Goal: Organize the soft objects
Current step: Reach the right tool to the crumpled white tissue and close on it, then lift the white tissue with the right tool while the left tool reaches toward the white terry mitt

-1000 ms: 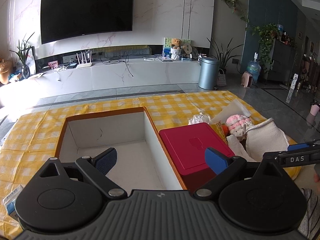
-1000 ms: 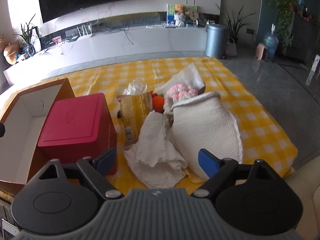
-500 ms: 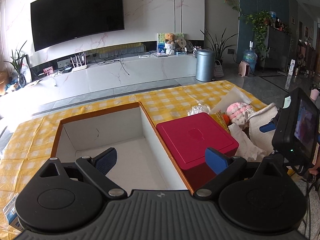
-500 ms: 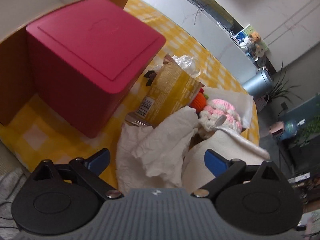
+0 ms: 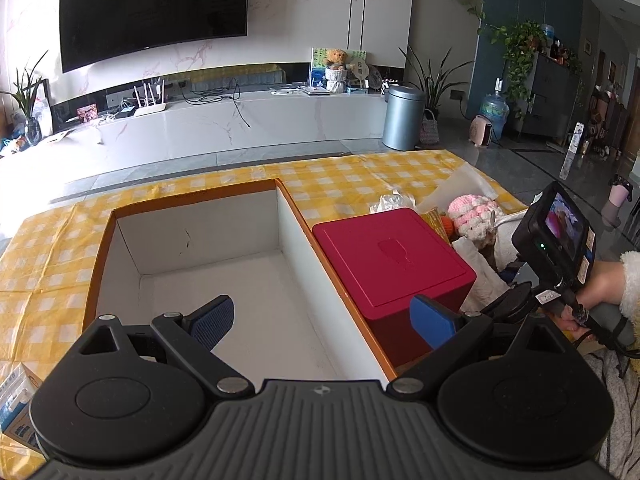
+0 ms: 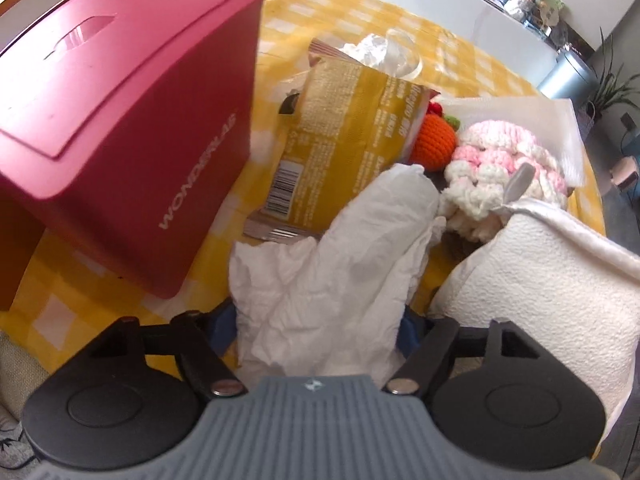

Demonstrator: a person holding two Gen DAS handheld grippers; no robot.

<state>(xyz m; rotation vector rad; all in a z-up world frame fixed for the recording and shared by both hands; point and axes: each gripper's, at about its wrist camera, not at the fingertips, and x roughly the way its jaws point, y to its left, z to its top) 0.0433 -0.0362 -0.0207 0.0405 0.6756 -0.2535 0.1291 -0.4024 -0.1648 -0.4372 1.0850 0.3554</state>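
White tissue [image 6: 328,280] is flanked by the right gripper's [image 6: 316,332] spread fingers, grip unclear; the left gripper [image 5: 320,320] is held wide open over the box [image 5: 192,248].

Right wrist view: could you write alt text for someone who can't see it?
The right gripper reaches around crumpled white tissue on a yellow checked cloth. A red box sits left; a yellow packet, crocheted toys and a white towel lie beyond.
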